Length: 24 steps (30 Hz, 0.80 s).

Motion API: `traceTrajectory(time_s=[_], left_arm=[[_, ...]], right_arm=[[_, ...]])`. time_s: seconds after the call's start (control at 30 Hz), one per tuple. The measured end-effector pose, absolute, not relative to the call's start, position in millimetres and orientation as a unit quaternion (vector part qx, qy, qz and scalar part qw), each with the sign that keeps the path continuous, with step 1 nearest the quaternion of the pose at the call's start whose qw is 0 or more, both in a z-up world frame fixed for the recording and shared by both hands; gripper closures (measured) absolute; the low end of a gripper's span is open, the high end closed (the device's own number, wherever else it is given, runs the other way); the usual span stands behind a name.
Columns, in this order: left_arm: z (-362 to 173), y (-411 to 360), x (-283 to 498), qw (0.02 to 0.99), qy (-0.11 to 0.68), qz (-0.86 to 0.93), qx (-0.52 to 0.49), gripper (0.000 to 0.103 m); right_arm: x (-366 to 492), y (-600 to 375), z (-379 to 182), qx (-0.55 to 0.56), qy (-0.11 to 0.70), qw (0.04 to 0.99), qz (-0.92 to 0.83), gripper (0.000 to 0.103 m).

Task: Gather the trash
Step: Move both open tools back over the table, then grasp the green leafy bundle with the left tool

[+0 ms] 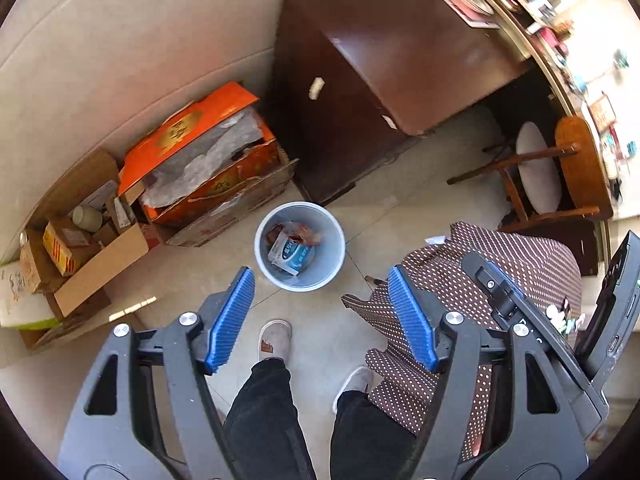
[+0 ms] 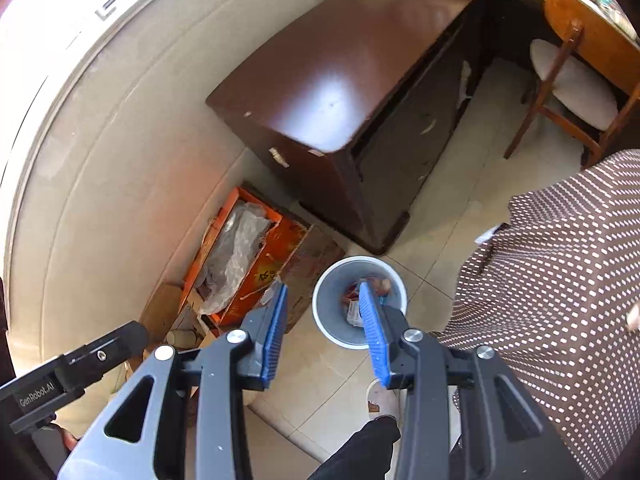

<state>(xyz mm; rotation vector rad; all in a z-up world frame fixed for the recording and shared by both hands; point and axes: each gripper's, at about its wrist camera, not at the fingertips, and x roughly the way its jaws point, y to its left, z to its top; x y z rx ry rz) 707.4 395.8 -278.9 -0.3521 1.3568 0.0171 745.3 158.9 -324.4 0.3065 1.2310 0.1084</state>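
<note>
Trash, a heap of crumpled wrappers and packets [image 1: 295, 249], is lying inside the round pale-blue plastic bin [image 1: 262, 258] that is standing on the tiled floor beside an orange cardboard box [image 1: 192, 136]. Left gripper [image 1: 322, 316] is hovering above with jaws spread wide and nothing between them. Right gripper [image 2: 324, 336] is hanging over the bin too, jaws partly apart and empty.

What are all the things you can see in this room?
bin: one, pale blue, on the floor, wrappers inside
orange box: one, open, by the wall
cardboard box: one, brown, left of the orange box
cabinet: one, dark brown, behind the bin
chair: one, wooden, white seat, right side
dotted cloth: one, brown with white dots, right of the bin
shoes: two, pale
left gripper: one, open, empty
right gripper: one, open, empty
</note>
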Motion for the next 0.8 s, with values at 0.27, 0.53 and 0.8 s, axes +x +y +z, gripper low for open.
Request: traceTrajectory(time_s=[0.27, 0.53, 0.8], left_arm=[[-260.7, 298.8, 721.8, 0.772, 0.62, -0.089, -0.103, 0.033], [-252.8, 142.5, 711.7, 0.754, 0.615, -0.23, -0.005, 0.033], [-273.9, 7.3, 679.9, 0.713, 0.617, -0.324, 0.073, 0.033]], right_arm=[[711.4, 68.7, -290.3, 0.194, 0.538, 0.82, -0.025, 0.065], [637.6, -74.1, -271.3, 0.27, 0.487, 0.818, -0.146, 0.061], [570.7, -186.6, -292.8, 0.313, 0.486, 0.783, -0.229, 0.058]])
